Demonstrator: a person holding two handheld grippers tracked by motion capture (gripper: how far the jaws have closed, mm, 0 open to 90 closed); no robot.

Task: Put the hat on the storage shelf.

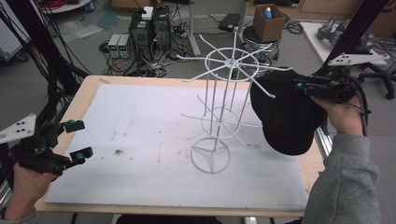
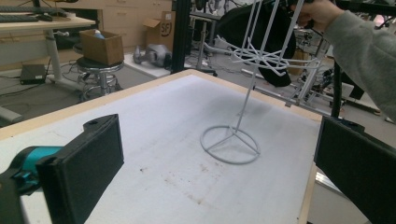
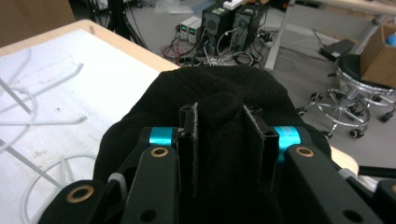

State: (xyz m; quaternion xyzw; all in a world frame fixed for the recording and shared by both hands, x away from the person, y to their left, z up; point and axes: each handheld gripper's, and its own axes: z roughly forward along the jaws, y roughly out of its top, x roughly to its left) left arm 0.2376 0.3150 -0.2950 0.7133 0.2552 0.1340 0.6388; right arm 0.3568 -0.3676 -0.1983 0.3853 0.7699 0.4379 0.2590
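I am holding one black cap [image 1: 285,112] up in the air with my right gripper [image 3: 226,140], at the right side of the table [image 1: 88,93], just beside the white wire rack [image 1: 224,107]. In the right gripper view its fingers [image 3: 189,140] are pinching a fold of the cap's soft cloth between them, and the grip looks snug. My left gripper [image 1: 77,140] hangs over the left edge of the table, well apart from the rack, with its fingers [image 2: 86,161] spread wide and nothing in them. I think the job in hand is to hang the cap on one of the rack's top arms. To do that well, I should move slowly and bring the cap over the tip of the nearest arm, so the arm goes inside the cap and not against its outside. The rack looks light and thin, so I must not bump it, or it may tip or slide. I could bring the left gripper closer to steady the round foot of the rack. I should let go only when the cap rests on the arm. Now I count: one cap, one rack, two grippers, one table.
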